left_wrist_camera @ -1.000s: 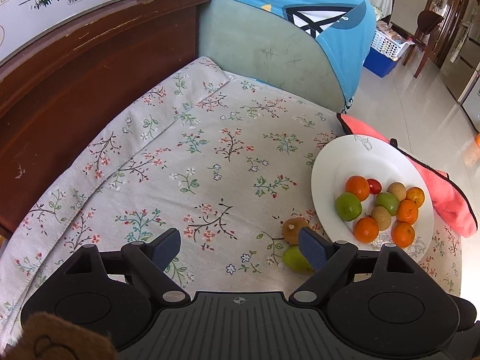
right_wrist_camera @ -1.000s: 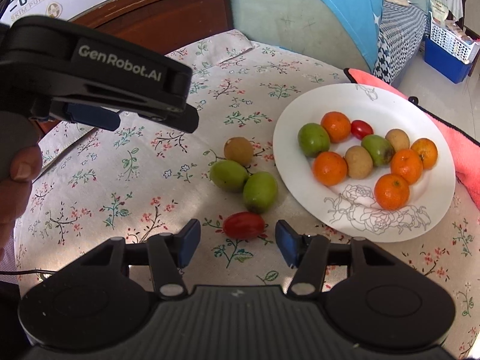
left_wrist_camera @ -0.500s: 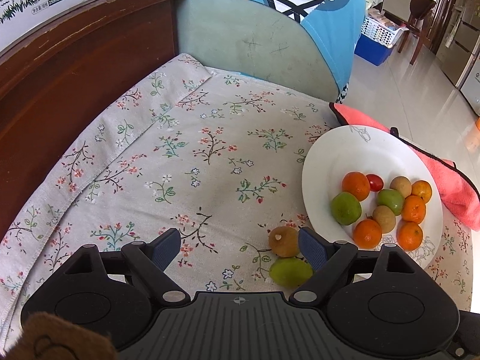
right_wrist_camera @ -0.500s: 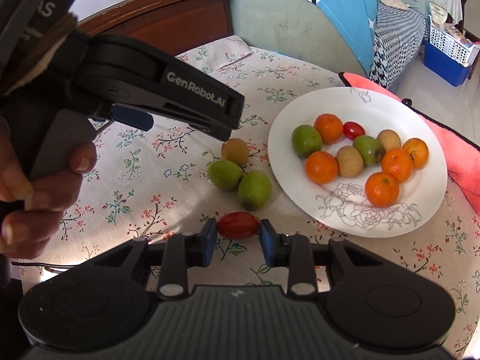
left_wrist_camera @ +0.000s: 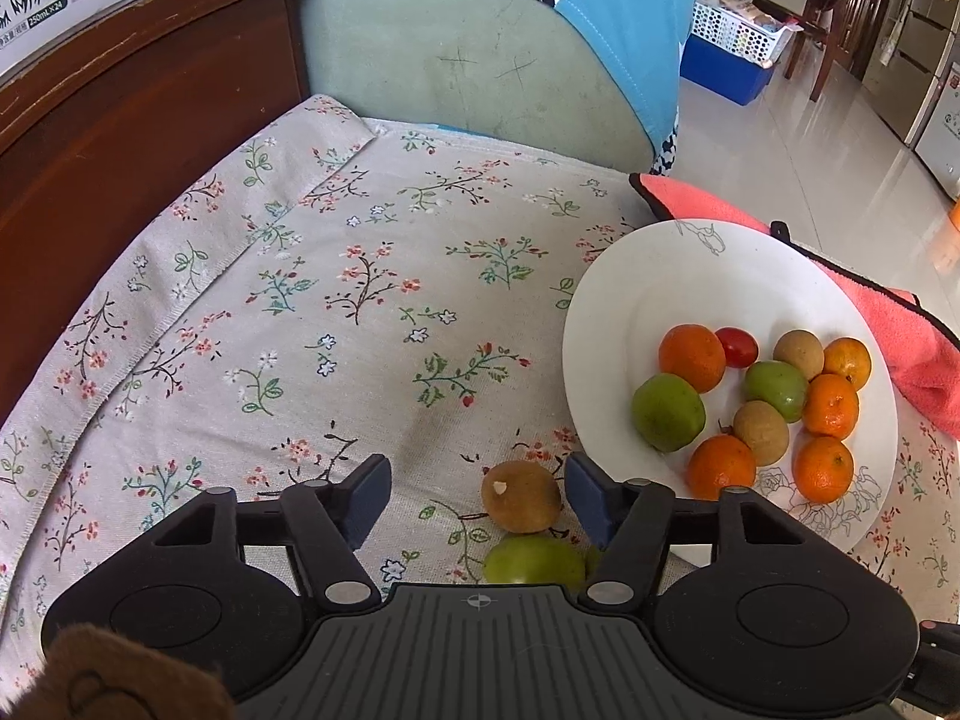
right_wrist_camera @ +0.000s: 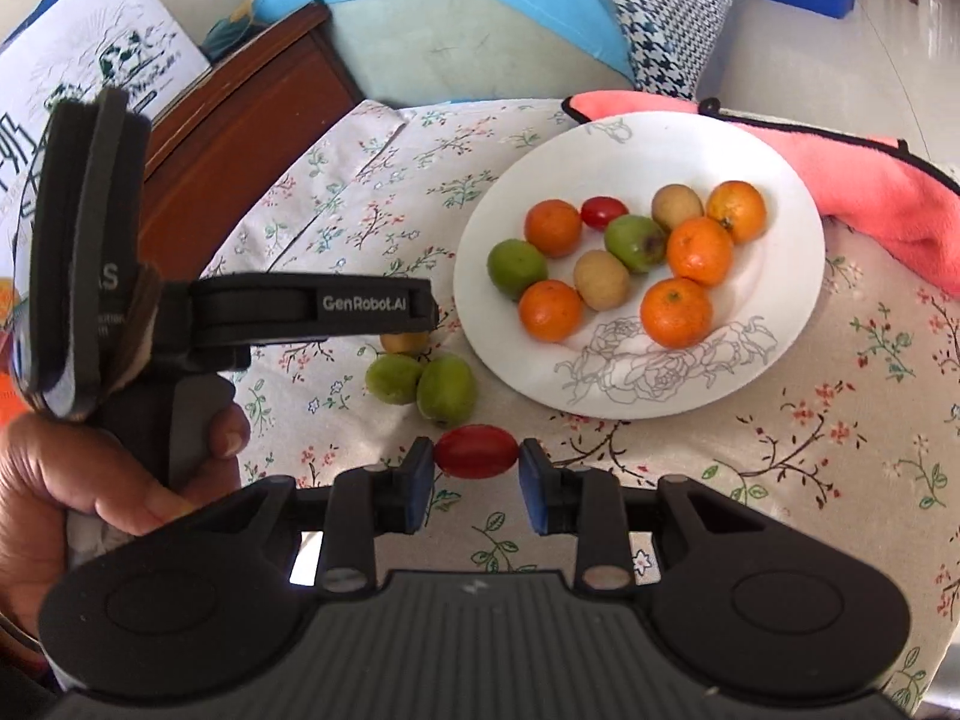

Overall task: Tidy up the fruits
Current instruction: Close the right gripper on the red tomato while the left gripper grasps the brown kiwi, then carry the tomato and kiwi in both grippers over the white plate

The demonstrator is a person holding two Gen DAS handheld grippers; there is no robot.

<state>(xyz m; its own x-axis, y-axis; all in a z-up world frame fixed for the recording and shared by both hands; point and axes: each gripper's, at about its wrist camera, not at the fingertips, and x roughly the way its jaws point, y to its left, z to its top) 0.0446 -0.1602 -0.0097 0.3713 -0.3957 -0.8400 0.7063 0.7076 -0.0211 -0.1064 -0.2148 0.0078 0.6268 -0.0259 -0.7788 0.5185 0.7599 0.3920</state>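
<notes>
The right gripper (right_wrist_camera: pixel 477 469) is clenched on a small red tomato (right_wrist_camera: pixel 476 451), its blue pads pressed to either end, the fruit lifted just clear of the flowered cloth (right_wrist_camera: pixel 780 450) near the white plate (right_wrist_camera: pixel 774 300); the left gripper (left_wrist_camera: pixel 477 495) has just been closing, yet its jaws stand apart around a brown fruit (left_wrist_camera: pixel 521 495), the right pad close beside it and the left pad well off, so nothing is gripped; two green fruits (right_wrist_camera: pixel 420 384) lie touching just behind; the plate holds oranges, green and brown fruits and one tomato; a pink towel (right_wrist_camera: pixel 870 192) lies behind it.
</notes>
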